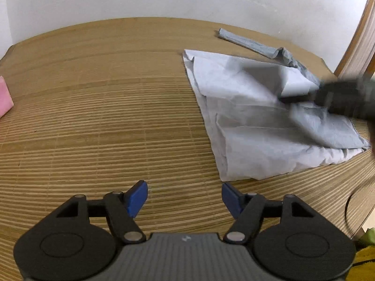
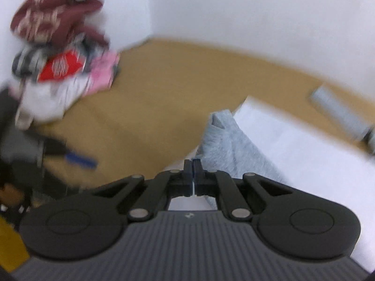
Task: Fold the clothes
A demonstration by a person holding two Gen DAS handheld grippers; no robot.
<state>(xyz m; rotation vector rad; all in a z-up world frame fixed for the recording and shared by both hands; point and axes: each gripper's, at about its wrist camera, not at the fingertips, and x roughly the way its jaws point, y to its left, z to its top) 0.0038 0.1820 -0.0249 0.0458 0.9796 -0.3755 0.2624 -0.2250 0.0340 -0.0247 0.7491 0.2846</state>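
Observation:
A pale grey garment [image 1: 246, 121] lies partly folded on the woven bamboo mat [image 1: 105, 93], at the right of the left wrist view. One long sleeve [image 1: 246, 43] trails toward the wall. My left gripper [image 1: 185, 196] hangs open over bare mat, just short of the garment's near corner, with nothing between its blue pads. My right gripper [image 2: 192, 171] is shut, with a thin sliver of the garment's cloth pinched between its pads. A grey fold [image 2: 225, 145] rises beside it over the lighter inner side [image 2: 293, 154]. From the left wrist view it is a dark blur [image 1: 339, 96] over the garment.
A pile of mixed clothes [image 2: 58, 65], maroon, red, pink and white, sits against the wall at the mat's far left. Its pink edge [image 1: 4, 96] shows in the left wrist view. White walls close the back. Something yellow [image 1: 365, 262] lies past the mat's right edge.

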